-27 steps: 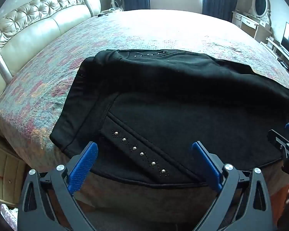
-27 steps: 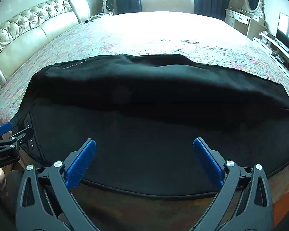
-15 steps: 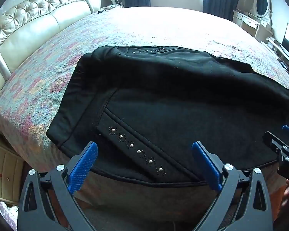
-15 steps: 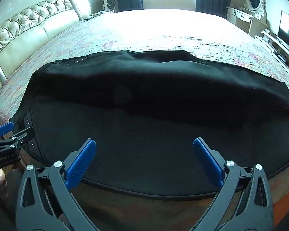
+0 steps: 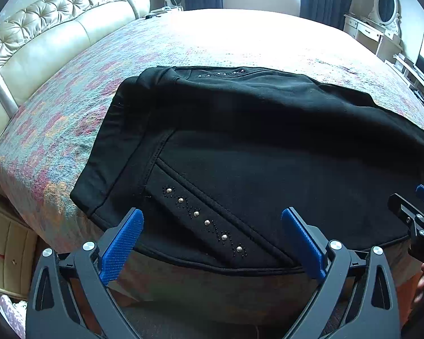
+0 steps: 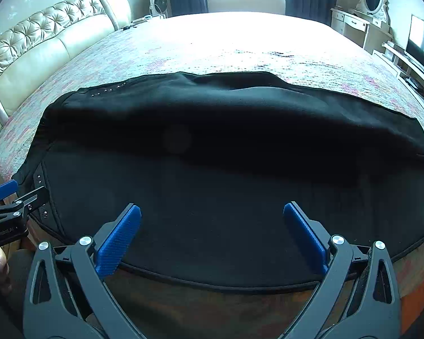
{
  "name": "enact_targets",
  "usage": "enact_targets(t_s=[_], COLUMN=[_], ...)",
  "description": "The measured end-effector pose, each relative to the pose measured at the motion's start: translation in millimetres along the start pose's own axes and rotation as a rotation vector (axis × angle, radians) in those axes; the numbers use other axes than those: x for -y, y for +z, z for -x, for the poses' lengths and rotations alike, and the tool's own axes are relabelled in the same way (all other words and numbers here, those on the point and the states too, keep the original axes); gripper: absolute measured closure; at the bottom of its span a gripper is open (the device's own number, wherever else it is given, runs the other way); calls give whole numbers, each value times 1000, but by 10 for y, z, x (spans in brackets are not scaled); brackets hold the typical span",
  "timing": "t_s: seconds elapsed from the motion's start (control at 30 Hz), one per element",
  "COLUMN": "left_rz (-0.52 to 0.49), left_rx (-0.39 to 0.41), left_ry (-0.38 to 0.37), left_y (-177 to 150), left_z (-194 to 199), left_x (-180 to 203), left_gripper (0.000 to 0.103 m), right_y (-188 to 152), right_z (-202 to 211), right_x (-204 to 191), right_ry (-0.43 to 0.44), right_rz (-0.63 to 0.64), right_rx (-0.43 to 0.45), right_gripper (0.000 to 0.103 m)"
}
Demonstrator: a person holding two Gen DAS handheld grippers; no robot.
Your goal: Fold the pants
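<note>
Black pants (image 5: 268, 141) lie folded lengthwise along the near edge of the bed, waistband at the left, with a studded pocket trim (image 5: 203, 220) facing me. My left gripper (image 5: 212, 240) hovers open over the pocket end, nothing between its blue pads. My right gripper (image 6: 212, 237) hangs open above the near hem of the pants (image 6: 226, 169), its jaws wide and empty. Each gripper shows in the other's view: the right gripper (image 5: 418, 209) at the right edge, the left gripper (image 6: 11, 197) at the left edge.
The bed (image 5: 240, 39) has a pastel patterned cover and a tufted cream headboard (image 5: 56, 28) on the left. A dressing table with oval mirror (image 6: 364, 14) and a TV (image 6: 421, 39) stand at the right. A small fan (image 6: 158, 2) sits by the curtains.
Both views show the pants slightly lower and farther in frame; the grippers have drawn back or tilted up a little. Both stay open.
</note>
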State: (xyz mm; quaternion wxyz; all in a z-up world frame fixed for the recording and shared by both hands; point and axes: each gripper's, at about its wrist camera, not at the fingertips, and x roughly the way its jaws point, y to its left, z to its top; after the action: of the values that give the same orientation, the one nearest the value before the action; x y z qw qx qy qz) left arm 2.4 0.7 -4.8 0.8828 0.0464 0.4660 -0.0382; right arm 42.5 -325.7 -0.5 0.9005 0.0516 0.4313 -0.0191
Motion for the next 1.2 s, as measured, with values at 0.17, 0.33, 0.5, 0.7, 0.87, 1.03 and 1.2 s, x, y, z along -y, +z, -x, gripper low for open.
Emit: enact_targets(t_s=[0.17,0.33,0.5,0.7,0.87,1.03,1.2], left_rz=[2,-4,-5,-4,-6,-8,-7], left_rx=[-1,4,2,2,-3,-4,-6], left_ry=[2,8,10,11,11,11,12], left_y=[2,-10,-9,-5,-5,-2,-4], left_z=[-4,7,7,9,-2,-7,-12], left_x=[-2,4,4,0,7,9,11], left_gripper=[6,6,6,6,6,6,6], right_y=[-9,-14,-18,-22,-26,-27,-33], right_z=[-5,-12,-9,-19,-24,-37,-46], right_x=[3,10,15,10,10,6,1], right_ry=[-1,0,1,-1,-1,-1,-1], right_rz=[-1,-1,-3,-3,-4,-3,-3], right_rx=[-2,-5,-6,-9,-10,-13,-14], right_gripper=[2,2,2,2,2,2,2])
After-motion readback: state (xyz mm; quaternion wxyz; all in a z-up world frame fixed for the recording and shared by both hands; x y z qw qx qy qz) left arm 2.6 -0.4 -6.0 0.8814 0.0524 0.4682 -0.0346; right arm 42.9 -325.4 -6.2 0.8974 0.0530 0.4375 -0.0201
